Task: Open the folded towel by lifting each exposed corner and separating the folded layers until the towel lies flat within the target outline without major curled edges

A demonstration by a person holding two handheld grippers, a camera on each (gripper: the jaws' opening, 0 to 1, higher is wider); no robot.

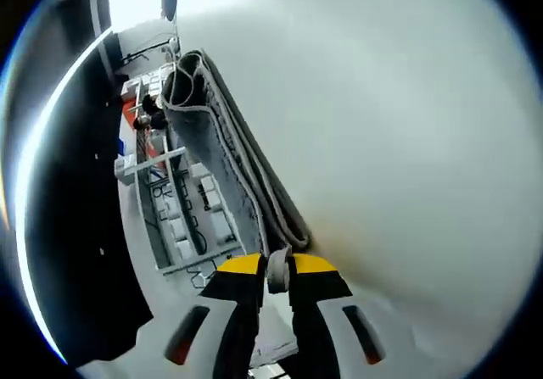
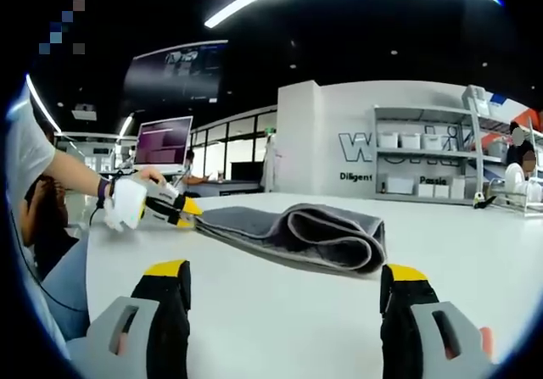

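A grey folded towel (image 2: 297, 235) lies on the white table (image 2: 271, 328), its rolled fold facing the right gripper view. My left gripper (image 1: 276, 273) is shut on a corner of the towel (image 1: 229, 150), whose layers stretch away from the jaws in the left gripper view. In the right gripper view that left gripper (image 2: 182, 214) comes in from the left, held by a gloved hand, pinching the towel's far end. My right gripper (image 2: 284, 290) stands open with wide jaws, a little short of the towel, nothing between its fingers.
White shelving (image 2: 424, 163) with boxes stands behind the table at the right, and a monitor (image 2: 163, 142) glows at the back left. A person's arm and sleeve (image 2: 34, 167) reach in from the left. Racks and bins (image 1: 170, 201) lie beyond the table edge.
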